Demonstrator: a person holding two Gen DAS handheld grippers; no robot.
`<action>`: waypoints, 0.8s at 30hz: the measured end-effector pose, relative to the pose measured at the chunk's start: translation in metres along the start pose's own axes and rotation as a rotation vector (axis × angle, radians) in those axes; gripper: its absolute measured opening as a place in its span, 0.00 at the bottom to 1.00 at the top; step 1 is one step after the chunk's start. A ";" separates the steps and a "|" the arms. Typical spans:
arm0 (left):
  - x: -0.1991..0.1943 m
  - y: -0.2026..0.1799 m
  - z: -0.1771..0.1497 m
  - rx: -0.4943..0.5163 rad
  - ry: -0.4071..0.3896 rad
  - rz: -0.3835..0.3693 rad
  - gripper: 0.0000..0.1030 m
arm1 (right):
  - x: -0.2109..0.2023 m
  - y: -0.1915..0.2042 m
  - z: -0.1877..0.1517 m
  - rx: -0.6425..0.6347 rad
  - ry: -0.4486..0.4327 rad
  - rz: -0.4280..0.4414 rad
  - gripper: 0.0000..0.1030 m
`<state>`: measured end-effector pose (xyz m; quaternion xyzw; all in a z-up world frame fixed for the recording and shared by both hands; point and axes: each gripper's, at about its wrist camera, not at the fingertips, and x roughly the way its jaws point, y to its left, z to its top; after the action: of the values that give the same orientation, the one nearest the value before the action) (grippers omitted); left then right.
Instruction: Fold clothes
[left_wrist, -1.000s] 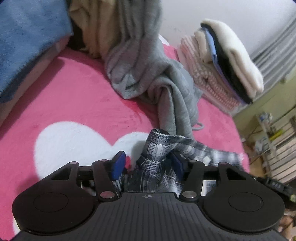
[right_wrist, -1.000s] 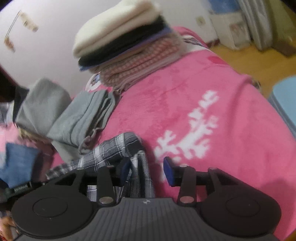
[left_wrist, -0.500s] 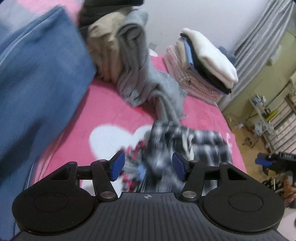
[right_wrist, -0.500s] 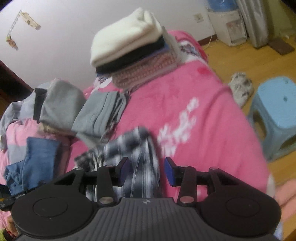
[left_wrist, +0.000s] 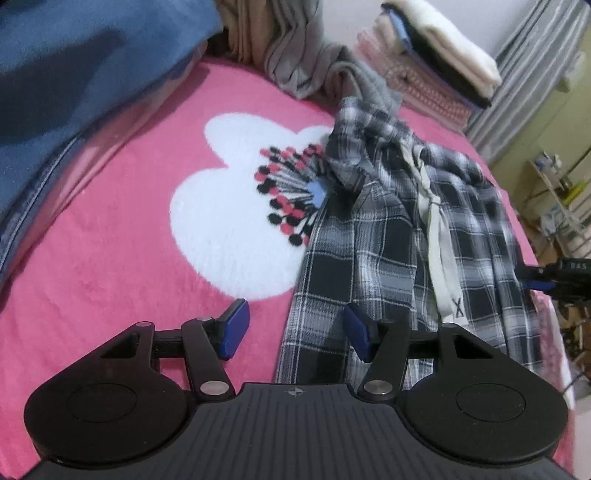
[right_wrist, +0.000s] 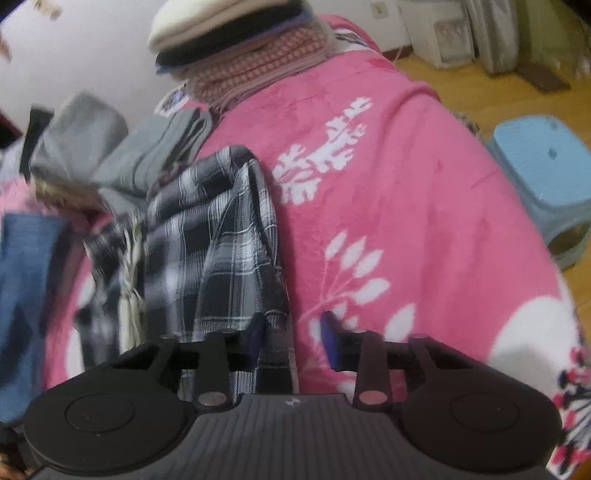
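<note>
The left gripper (left_wrist: 295, 330) hovers low over the pink blanket (left_wrist: 110, 258), its blue-padded fingers (left_wrist: 234, 328) spread wide apart and empty; the left pad sits above bare blanket and the right pad above the near edge of the plaid garment (left_wrist: 388, 236). The right gripper (right_wrist: 291, 341) is held at a similar low pitch, fingers parted, with a strip of the plaid garment (right_wrist: 221, 236) running between them near the left pad; whether that pad touches the cloth cannot be told through the blur.

The garment lies rumpled on the blanket, its long axis running from the grippers' edge of the bed toward the far edge, where its bunched end meets a loose grey garment (left_wrist: 314, 62). A pale drawstring (left_wrist: 439, 243) trails along that axis.

The left wrist view alone shows the white flower print (left_wrist: 229, 206) beside the garment, a blue fabric mass (left_wrist: 92, 55) at the left edge, and part of the other gripper at the right side. The right wrist view alone shows the wooden floor (right_wrist: 461, 74) and a light blue stool (right_wrist: 546, 166) beyond the bed's right edge. Both show the folded stack (right_wrist: 236, 40) at the far edge.
</note>
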<state>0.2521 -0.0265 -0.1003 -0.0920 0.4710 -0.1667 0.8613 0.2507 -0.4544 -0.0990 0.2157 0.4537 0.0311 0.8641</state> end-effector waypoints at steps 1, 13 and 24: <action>0.000 -0.001 0.000 0.011 -0.003 -0.004 0.55 | 0.000 0.003 -0.001 -0.017 -0.004 -0.008 0.04; -0.002 -0.006 -0.004 0.030 -0.020 -0.022 0.55 | -0.007 -0.024 -0.013 -0.164 -0.020 -0.276 0.02; 0.003 -0.014 -0.008 0.056 -0.041 -0.051 0.49 | -0.032 -0.024 0.018 -0.013 -0.170 -0.187 0.22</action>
<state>0.2440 -0.0407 -0.1024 -0.0833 0.4458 -0.1996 0.8686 0.2426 -0.4902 -0.0752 0.1687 0.3965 -0.0649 0.9001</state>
